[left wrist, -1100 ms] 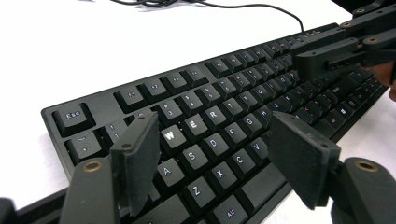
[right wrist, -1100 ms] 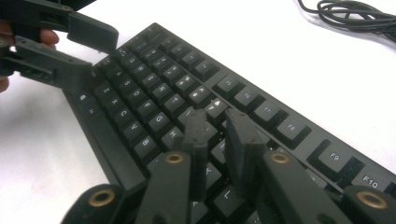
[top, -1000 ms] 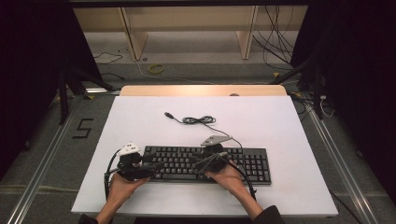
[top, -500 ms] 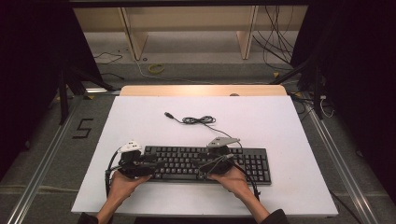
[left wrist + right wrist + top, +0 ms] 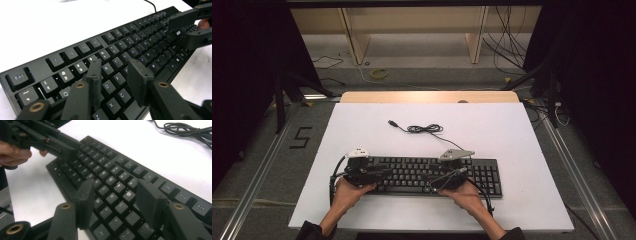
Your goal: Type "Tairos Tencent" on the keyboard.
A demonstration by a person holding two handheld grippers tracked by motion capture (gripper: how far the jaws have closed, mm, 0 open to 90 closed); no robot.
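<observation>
A black keyboard (image 5: 427, 175) lies near the white table's front edge, and its cable (image 5: 424, 129) coils behind it. A hand holds my left gripper (image 5: 384, 172) over the keyboard's left end. In the left gripper view it (image 5: 115, 63) stands open above the letter keys (image 5: 110, 86); its jaws have just been closing with nothing between them. My right gripper (image 5: 434, 179) is held over the middle keys and points toward the left one. In the right gripper view it (image 5: 116, 183) is open above the keys (image 5: 117, 187); its jaws have just been opening, nothing gripped.
The white table (image 5: 512, 140) has a wooden strip (image 5: 427, 96) along its far edge. The coiled cable (image 5: 187, 130) lies close behind the keyboard. Beyond the table are a grey floor with loose cables (image 5: 512, 45) and a wooden shelf frame (image 5: 412, 30).
Both hands stay at the keyboard. The left jaws have narrowed and the right jaws have widened. The grey plate on the right gripper has edged slightly to the right.
</observation>
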